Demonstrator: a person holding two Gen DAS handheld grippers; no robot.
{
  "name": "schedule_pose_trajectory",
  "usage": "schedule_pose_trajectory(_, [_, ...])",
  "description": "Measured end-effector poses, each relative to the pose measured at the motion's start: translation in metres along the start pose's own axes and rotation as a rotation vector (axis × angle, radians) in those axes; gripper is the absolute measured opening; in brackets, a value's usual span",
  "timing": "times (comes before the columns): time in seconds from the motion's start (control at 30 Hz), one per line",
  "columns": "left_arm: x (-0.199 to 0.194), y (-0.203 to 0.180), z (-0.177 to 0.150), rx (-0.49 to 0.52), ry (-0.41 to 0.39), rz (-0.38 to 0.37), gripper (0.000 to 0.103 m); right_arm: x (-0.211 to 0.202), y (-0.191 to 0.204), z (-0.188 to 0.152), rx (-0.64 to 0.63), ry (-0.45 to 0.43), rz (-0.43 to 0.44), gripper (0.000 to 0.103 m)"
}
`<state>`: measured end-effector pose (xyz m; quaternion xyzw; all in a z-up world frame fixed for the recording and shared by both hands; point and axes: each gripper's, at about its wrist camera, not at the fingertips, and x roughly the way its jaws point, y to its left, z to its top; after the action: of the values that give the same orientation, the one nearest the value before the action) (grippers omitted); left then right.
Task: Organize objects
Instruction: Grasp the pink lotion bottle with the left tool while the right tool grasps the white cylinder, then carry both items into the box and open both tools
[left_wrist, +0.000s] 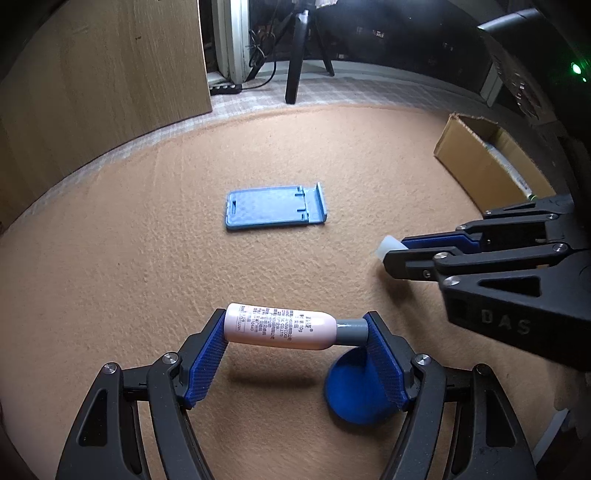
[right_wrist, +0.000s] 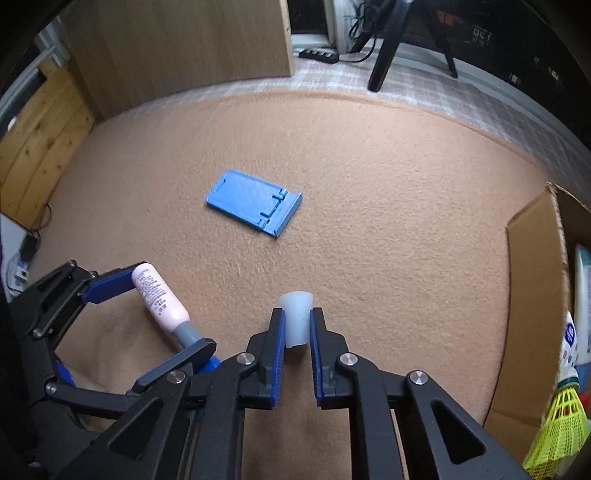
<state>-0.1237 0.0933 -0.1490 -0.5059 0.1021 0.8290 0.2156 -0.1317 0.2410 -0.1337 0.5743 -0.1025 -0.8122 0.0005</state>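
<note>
The left gripper (left_wrist: 295, 332) holds a pink tube (left_wrist: 280, 326) lengthwise between its blue pads, one pad pressed on the tube's flat end and the other on its grey neck (left_wrist: 352, 331), so the jaws stand wide but are clamped on it. The tube hangs level above the tan felt mat (left_wrist: 147, 258), casting a shadow below. Just under the right-hand pad, at about 5 o'clock from the tube, a dark blue round disc (left_wrist: 351, 391) lies on the mat.

The right gripper (right_wrist: 297, 325) is closed tight on a small translucent white cap (right_wrist: 295, 317), which sticks out past the fingertips. In the left wrist view this gripper comes in from 3 o'clock, with the cap (left_wrist: 388, 248) showing at its tip, apart from the tube.

A light blue phone stand (left_wrist: 275, 207) lies flat on the mat near the middle, at 12 o'clock from the tube and well apart from both grippers. At 2 o'clock an open cardboard box (left_wrist: 476, 166) sits at the mat's edge; the right wrist view shows a yellow-green shuttlecock (right_wrist: 561, 428) and some packaging inside it. Beyond the mat stand a wooden panel (left_wrist: 103, 74) at 11 o'clock and a black tripod (left_wrist: 299, 55) at 12 o'clock
</note>
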Motion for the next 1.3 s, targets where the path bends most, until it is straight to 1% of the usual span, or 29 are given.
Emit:
schedule_pose_trajectory(0.07, [-0.003,-0.001,0.001,-0.001,-0.007,-0.002,0.076,-0.008,-0.005,0.002,0.026,-0.016,0.03,0.012])
schedule_pose_trajectory(0.17, [-0.009,-0.008,0.002,0.008,-0.02,-0.009,0.076,-0.022,-0.007,0.001,0.024,-0.044,0.03,0.012])
schedule_pose_trajectory(0.27, [-0.017,-0.018,0.005,0.018,-0.036,-0.027,0.076,-0.038,-0.013,-0.001,0.048,-0.073,0.05,0.012])
schedule_pose_trajectory(0.4, [-0.027,-0.035,0.012,0.044,-0.063,-0.046,0.076,-0.059,-0.03,-0.003,0.089,-0.118,0.067,0.012])
schedule_pose_trajectory(0.53, [-0.035,-0.052,0.021,0.063,-0.087,-0.076,0.076,-0.088,-0.057,-0.013,0.149,-0.166,0.077,0.012])
schedule_pose_trajectory(0.7, [-0.043,-0.084,0.037,0.114,-0.117,-0.111,0.076,-0.124,-0.097,-0.032,0.215,-0.229,0.043,0.012])
schedule_pose_trajectory(0.97, [-0.044,-0.138,0.073,0.171,-0.149,-0.172,0.076,-0.155,-0.166,-0.065,0.327,-0.268,-0.037,0.012])
schedule_pose_trajectory(1.07, [-0.038,-0.158,0.091,0.196,-0.159,-0.178,0.076,-0.161,-0.186,-0.069,0.359,-0.281,-0.045,0.012])
schedule_pose_trajectory(1.2, [-0.029,-0.182,0.113,0.216,-0.161,-0.19,0.076,-0.165,-0.205,-0.066,0.379,-0.295,-0.039,0.012])
schedule_pose_trajectory(1.3, [-0.019,-0.199,0.128,0.226,-0.15,-0.201,0.076,-0.16,-0.213,-0.064,0.386,-0.283,-0.03,0.012])
